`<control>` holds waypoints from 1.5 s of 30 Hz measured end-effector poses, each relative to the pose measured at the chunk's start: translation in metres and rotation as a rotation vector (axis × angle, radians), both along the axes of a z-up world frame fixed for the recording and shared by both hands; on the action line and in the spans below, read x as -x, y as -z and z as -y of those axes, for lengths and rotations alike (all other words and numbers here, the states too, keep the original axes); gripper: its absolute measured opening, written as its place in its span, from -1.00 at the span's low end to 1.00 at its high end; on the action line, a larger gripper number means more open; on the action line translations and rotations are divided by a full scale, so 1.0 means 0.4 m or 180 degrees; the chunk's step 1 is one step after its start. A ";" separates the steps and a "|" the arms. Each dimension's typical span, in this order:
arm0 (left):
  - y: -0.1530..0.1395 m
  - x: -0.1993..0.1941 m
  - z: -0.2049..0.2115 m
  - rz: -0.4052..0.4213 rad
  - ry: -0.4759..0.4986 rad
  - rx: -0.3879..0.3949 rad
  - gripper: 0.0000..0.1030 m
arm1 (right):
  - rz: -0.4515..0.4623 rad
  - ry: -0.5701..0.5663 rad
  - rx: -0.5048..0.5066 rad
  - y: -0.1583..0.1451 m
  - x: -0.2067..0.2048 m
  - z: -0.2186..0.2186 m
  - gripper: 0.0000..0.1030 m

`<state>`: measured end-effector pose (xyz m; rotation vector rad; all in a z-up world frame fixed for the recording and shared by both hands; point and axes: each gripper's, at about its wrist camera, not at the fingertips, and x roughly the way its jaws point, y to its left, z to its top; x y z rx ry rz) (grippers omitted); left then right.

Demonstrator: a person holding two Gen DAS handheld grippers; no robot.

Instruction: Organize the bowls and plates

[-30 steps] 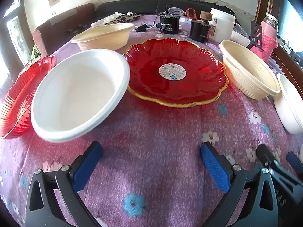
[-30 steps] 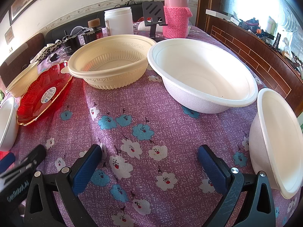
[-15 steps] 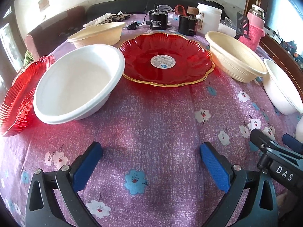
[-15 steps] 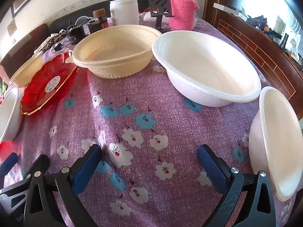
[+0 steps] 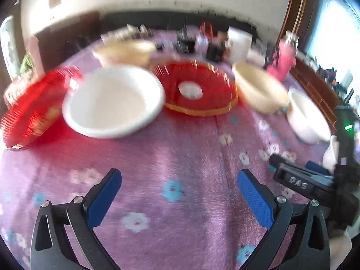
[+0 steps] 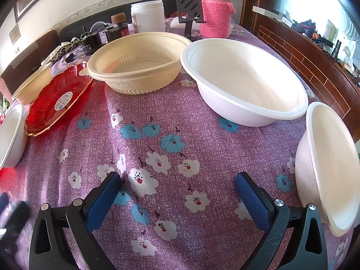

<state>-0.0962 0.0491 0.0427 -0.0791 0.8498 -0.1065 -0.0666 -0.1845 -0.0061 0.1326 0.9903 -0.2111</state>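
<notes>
Both tongs released, nothing held: left gripper point(image 5: 179, 180), right gripper point(image 6: 178, 182) over tablecloth point(image 6: 171, 121); white bowl point(image 6: 245, 83) far right.

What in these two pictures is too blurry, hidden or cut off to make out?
- Left wrist view: motion blur smears everything; the label on the red plate is unreadable.
- Left wrist view: clutter at the table's far end is indistinct.
- Right wrist view: the near white bowl is cut off by the right edge.
- Right wrist view: the left gripper is a dark blur at the frame edge.
</notes>
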 end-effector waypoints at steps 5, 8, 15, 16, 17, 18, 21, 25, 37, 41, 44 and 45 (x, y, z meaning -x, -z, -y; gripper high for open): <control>-0.106 0.091 -0.082 0.0716 -0.0427 -0.0117 1.00 | 0.0003 0.0006 0.0000 -0.001 0.001 -0.001 0.98; -0.151 0.102 -0.115 0.0880 -0.0664 -0.0269 1.00 | 0.0004 0.0007 0.0001 -0.001 0.002 -0.001 0.98; -0.196 0.132 -0.188 0.1020 -0.0818 -0.0208 1.00 | 0.0003 0.0012 0.0006 -0.002 0.003 0.001 0.98; -0.196 0.135 -0.188 0.1035 -0.0806 -0.0207 1.00 | 0.0002 0.0014 0.0008 -0.002 0.003 0.001 0.98; -0.198 0.144 -0.190 0.1046 -0.0799 -0.0206 1.00 | 0.0001 0.0017 0.0009 -0.003 0.003 0.001 0.98; -0.199 0.144 -0.194 0.1028 -0.0780 -0.0202 1.00 | 0.0002 0.0017 0.0012 -0.003 0.003 0.000 0.98; -0.202 0.149 -0.196 0.0998 -0.0742 -0.0188 1.00 | 0.0002 0.0027 0.0016 -0.003 0.001 -0.001 0.98; -0.209 0.145 -0.204 0.0967 -0.0735 -0.0154 1.00 | 0.0006 0.0031 0.0016 -0.002 -0.001 -0.001 0.98; -0.219 0.118 -0.348 0.0980 -0.1132 -0.0309 1.00 | 0.0108 -0.0119 -0.0314 -0.054 0.015 -0.007 0.87; -0.217 0.108 -0.360 0.0966 -0.1192 -0.0337 1.00 | 0.0629 -0.0349 -0.0341 -0.154 0.024 -0.066 0.87; -0.217 0.096 -0.355 0.0934 -0.1145 -0.0296 1.00 | 0.1070 -0.0480 -0.0487 -0.215 0.011 -0.112 0.88; -0.218 0.092 -0.351 0.0914 -0.1120 -0.0289 1.00 | 0.1083 -0.0498 -0.0563 -0.222 -0.005 -0.123 0.88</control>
